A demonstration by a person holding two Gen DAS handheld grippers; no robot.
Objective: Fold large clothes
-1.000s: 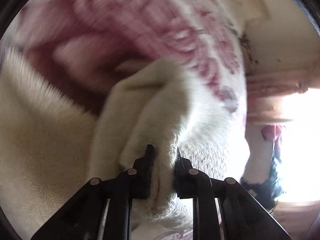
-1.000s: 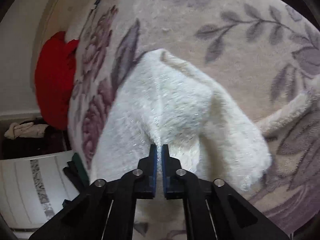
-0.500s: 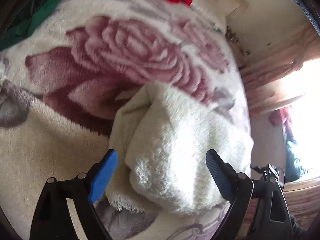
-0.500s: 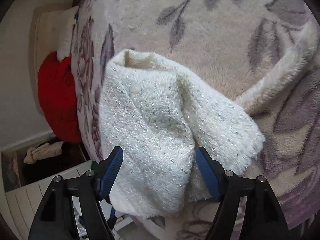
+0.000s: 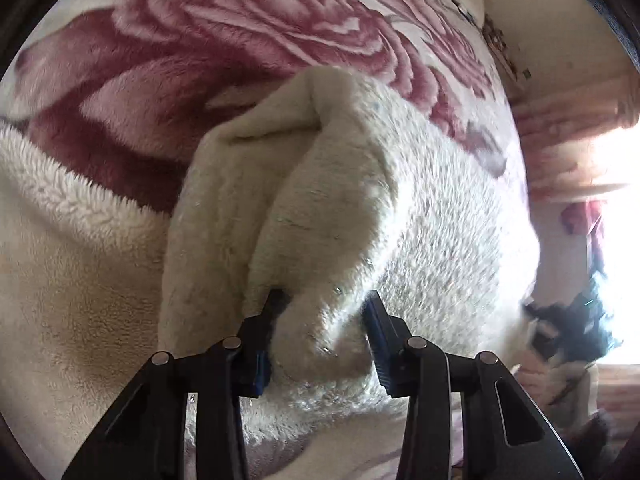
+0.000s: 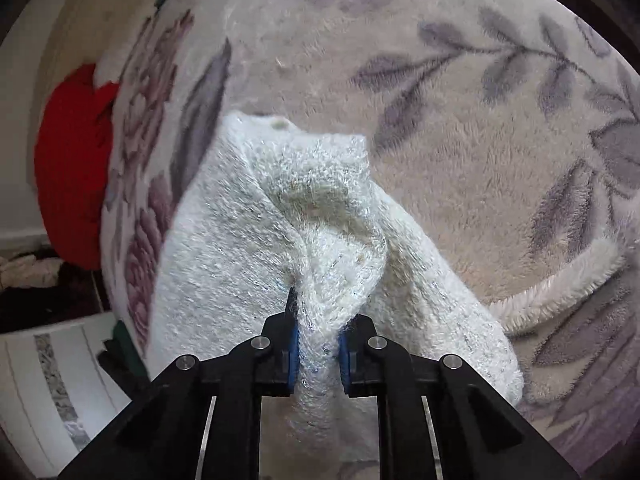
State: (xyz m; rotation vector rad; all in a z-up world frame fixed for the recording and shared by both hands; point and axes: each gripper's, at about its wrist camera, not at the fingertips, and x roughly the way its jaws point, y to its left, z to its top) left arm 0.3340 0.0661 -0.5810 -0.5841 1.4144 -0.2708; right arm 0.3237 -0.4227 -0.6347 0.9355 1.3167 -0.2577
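Observation:
A white fluffy garment (image 5: 360, 208) lies bunched on a floral blanket (image 5: 224, 40). My left gripper (image 5: 320, 332) is shut on a thick fold of its near edge, the cloth bulging between the two blue pads. In the right wrist view the same white garment (image 6: 248, 240) is folded over, and my right gripper (image 6: 318, 336) is shut on a bunched ridge of it. The garment's far end rests on the blanket (image 6: 460, 128).
A red cloth (image 6: 68, 168) lies at the bed's far left edge. A turned-up blanket edge (image 6: 560, 288) lies right of the garment. Dark clothes and white striped furniture (image 6: 44, 368) stand beside the bed. A bright window (image 5: 616, 208) and pink curtain are at right.
Both grippers were shut on the garment a second ago, opened wide half a second ago, and have closed again on thicker folds of it.

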